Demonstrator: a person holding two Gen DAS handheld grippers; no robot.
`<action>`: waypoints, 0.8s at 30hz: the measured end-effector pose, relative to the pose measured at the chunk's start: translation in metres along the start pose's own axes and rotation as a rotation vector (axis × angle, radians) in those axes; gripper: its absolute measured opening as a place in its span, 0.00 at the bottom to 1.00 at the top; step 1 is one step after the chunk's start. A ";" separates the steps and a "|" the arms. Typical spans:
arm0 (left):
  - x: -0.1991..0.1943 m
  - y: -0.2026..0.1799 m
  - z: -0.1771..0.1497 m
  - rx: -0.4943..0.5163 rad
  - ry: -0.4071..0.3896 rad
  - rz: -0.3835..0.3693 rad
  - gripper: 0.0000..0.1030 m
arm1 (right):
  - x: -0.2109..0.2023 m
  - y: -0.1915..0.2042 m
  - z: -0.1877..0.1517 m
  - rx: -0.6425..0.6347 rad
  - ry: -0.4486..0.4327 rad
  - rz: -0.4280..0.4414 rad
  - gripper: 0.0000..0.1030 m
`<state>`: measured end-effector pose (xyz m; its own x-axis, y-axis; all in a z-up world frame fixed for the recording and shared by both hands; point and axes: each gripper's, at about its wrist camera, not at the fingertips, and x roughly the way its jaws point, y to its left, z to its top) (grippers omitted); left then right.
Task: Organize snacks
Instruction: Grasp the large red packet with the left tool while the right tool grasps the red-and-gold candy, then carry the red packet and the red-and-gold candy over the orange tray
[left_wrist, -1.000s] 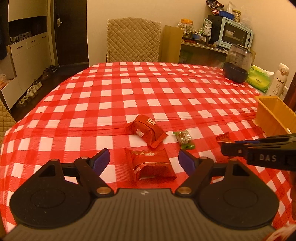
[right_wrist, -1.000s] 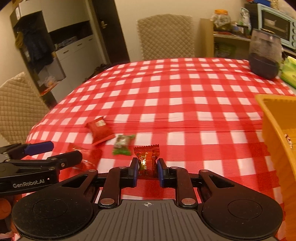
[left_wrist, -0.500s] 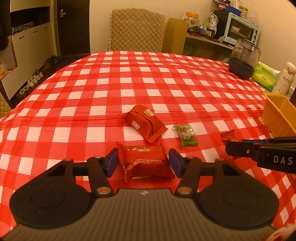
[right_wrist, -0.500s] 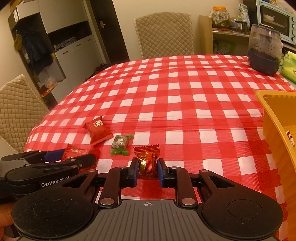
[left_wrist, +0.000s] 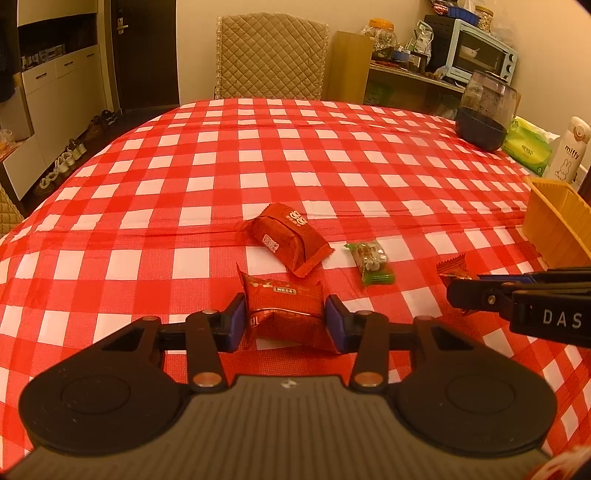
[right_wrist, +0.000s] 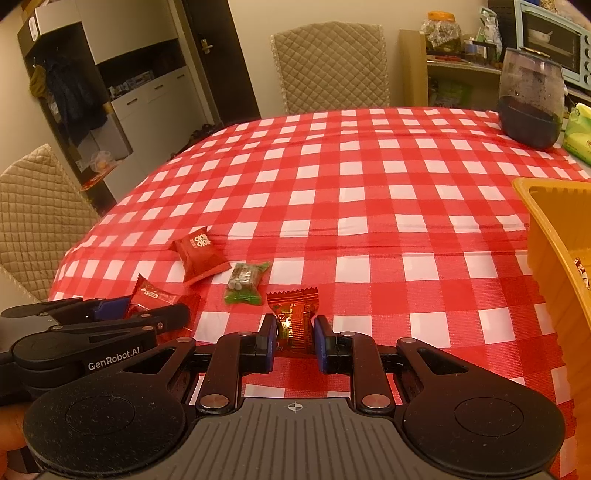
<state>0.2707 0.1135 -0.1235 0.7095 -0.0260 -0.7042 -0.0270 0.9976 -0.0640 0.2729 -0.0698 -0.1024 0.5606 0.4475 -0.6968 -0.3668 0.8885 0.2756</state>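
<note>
My left gripper is shut on a flat red snack packet low over the checked tablecloth; its pads press both sides. My right gripper is shut on a small orange-red candy packet. It also shows at the right of the left wrist view. Another red snack packet and a green candy packet lie on the cloth just beyond. The yellow basket stands to the right, with something inside it.
A dark glass jar, a green tissue pack and a white Miffy bottle stand at the far right of the table. A quilted chair is behind the table. A second chair is at the left.
My left gripper has come down around the flat red packet and closed on it. My right gripper has stayed shut on the candy packet, hardly moving.
</note>
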 end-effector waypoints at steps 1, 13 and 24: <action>-0.001 -0.001 0.000 0.002 -0.001 0.001 0.37 | 0.000 0.000 0.000 0.001 -0.001 0.002 0.21; -0.034 -0.017 -0.012 -0.034 -0.002 -0.008 0.35 | -0.029 -0.001 -0.009 -0.018 -0.034 -0.017 0.21; -0.114 -0.066 -0.034 -0.083 -0.048 -0.006 0.35 | -0.113 -0.016 -0.045 0.016 -0.072 -0.035 0.21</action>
<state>0.1676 0.0486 -0.0633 0.7429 -0.0273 -0.6688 -0.0788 0.9886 -0.1279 0.1822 -0.1393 -0.0581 0.6253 0.4216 -0.6567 -0.3344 0.9051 0.2627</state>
